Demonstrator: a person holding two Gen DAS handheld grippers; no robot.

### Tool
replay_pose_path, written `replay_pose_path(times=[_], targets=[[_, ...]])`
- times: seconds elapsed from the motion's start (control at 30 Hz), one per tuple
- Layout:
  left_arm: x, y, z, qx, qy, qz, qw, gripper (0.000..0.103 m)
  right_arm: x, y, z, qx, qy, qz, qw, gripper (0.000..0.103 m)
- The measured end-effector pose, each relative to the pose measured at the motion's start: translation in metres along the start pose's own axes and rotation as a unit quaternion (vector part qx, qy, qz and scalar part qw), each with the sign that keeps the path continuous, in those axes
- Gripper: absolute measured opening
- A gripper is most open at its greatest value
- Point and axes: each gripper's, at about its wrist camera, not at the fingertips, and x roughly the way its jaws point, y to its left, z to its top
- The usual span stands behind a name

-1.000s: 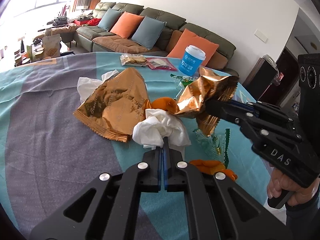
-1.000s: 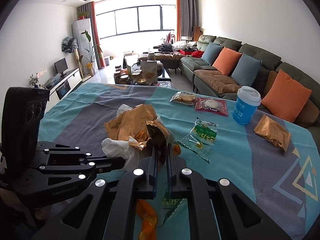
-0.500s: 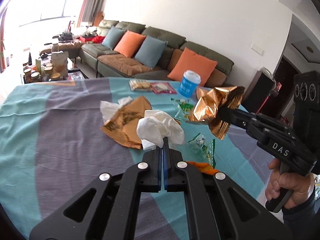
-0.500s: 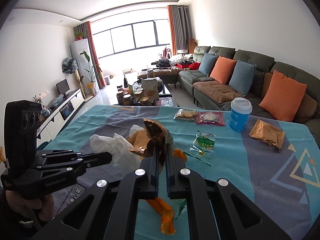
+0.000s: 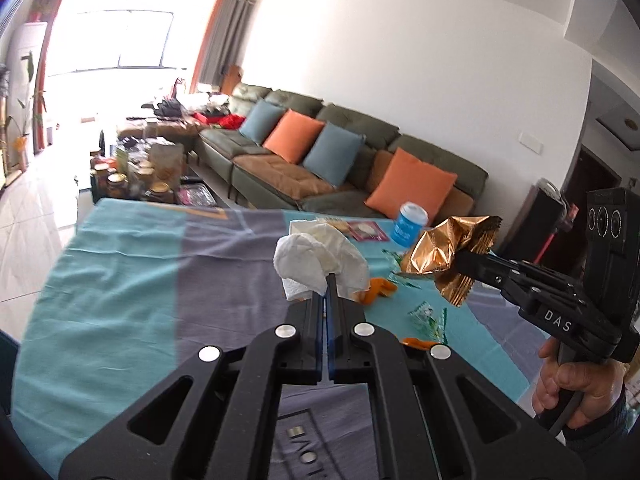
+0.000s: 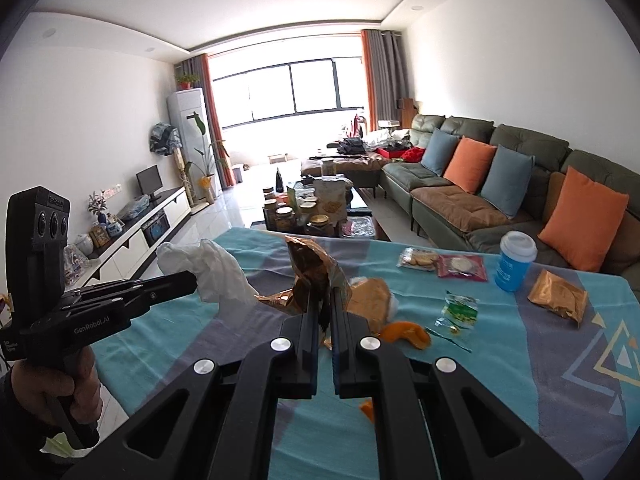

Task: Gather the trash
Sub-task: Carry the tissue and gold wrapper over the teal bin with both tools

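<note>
Pinching a crumpled white tissue (image 5: 320, 258), the left tongs (image 5: 326, 280) hold it lifted clear above the bench (image 5: 120, 280), their jaws pressed together on its lower folds. The right tongs (image 6: 326, 300) are likewise clamped on a crumpled gold foil wrapper (image 6: 310, 276), which also hangs in the air over the cloth. From the left wrist view that wrapper (image 5: 448, 256) shows at the tip of the right tongs (image 5: 460, 258), beside the tissue but apart from it; a hand (image 5: 576, 392) grips the handle below.

On the bench, covered in a teal and grey cloth, lie a second gold packet (image 6: 368, 304) just behind the right tongs, orange peel (image 6: 404, 334) beside it, a small green-printed clear wrapper (image 6: 458, 312), another gold packet (image 6: 558, 298) near the far right, two sealed snack packs (image 6: 440, 262) and a blue cup with a white lid (image 6: 514, 262) standing upright.
</note>
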Motion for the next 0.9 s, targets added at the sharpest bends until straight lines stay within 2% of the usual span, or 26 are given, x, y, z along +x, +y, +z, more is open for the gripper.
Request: replay_pose_path(times=[0.2, 0.4, 0.9], targets=[[-0.047, 0.023, 0.006, -0.007, -0.037, 0.039, 0.9985, 0.001, 0.006, 0.04, 0.013, -0.021, -0.012, 0.034, 0.999, 0.004], [-0.093, 0.052, 0.012, -0.02, -0.071, 0.086, 0.9936, 0.001, 0.02, 0.081, 0.026, -0.041, -0.018, 0.076, 0.996, 0.004], [-0.201, 0.131, 0.011, -0.054, -0.127, 0.205, 0.9691, 0.001, 0.066, 0.191, 0.05, -0.092, -0.008, 0.189, 0.978, 0.004]])
